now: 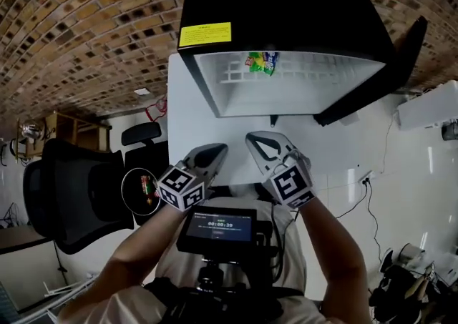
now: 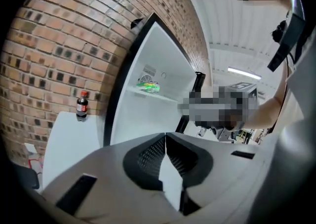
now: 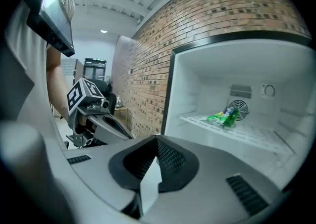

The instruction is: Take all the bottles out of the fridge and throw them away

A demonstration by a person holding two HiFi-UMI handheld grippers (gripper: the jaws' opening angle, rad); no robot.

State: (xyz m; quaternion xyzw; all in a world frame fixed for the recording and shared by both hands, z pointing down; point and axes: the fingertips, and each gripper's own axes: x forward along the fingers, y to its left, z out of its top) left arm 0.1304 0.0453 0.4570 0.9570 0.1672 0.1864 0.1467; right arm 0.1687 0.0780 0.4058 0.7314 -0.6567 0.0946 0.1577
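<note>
The fridge shelf (image 3: 249, 133) bears a green bottle (image 3: 224, 116), the table (image 2: 69, 144) a cola bottle (image 2: 82, 105).

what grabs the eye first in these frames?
The open fridge dominates, with one green bottle lying on its wire shelf. Just in front of it in the head view, the left gripper and right gripper sit side by side, both shut and empty. A cola bottle stands on the white surface beside the fridge.

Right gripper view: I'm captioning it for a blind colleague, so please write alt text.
The right gripper, jaws shut and empty, points at an open fridge where a green item lies on the white wire shelf. The left gripper sits at left, before a brick wall.
</note>
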